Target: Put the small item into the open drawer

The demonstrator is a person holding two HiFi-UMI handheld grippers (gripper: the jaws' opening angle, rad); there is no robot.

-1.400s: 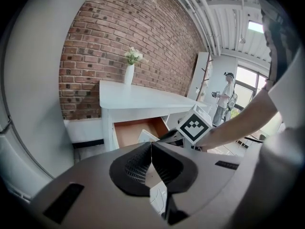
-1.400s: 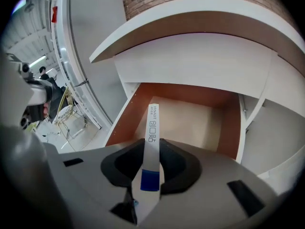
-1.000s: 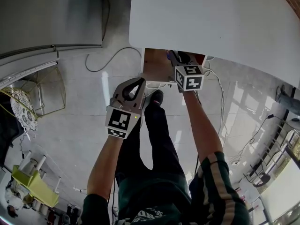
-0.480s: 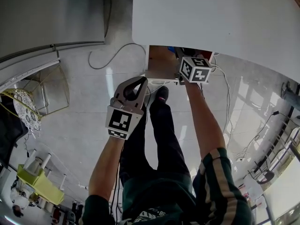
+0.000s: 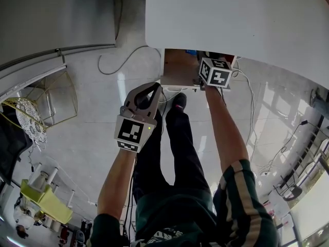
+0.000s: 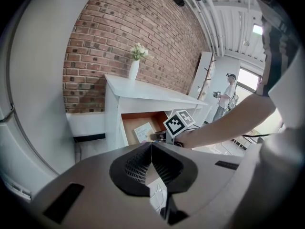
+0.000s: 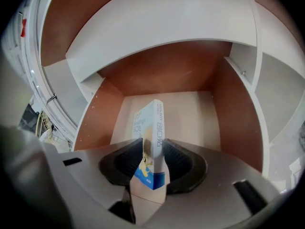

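Though our head view hides the right hand-held gripper's (image 5: pixel 201 60) tips in the open drawer (image 5: pixel 177 68), the left gripper view shows us the left hand-held gripper (image 6: pixel 151 144) pinched together, empty. Right gripper view: jaws have just been opening, wide around the small box (image 7: pixel 152 128) inside the drawer, lower centre; its print is blurred.

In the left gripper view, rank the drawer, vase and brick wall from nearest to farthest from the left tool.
1. Drawer: open, low in the centre, under the desk.
2. Vase: on the desk's top, at its far left end.
3. Brick wall: behind the vase, filling the background.
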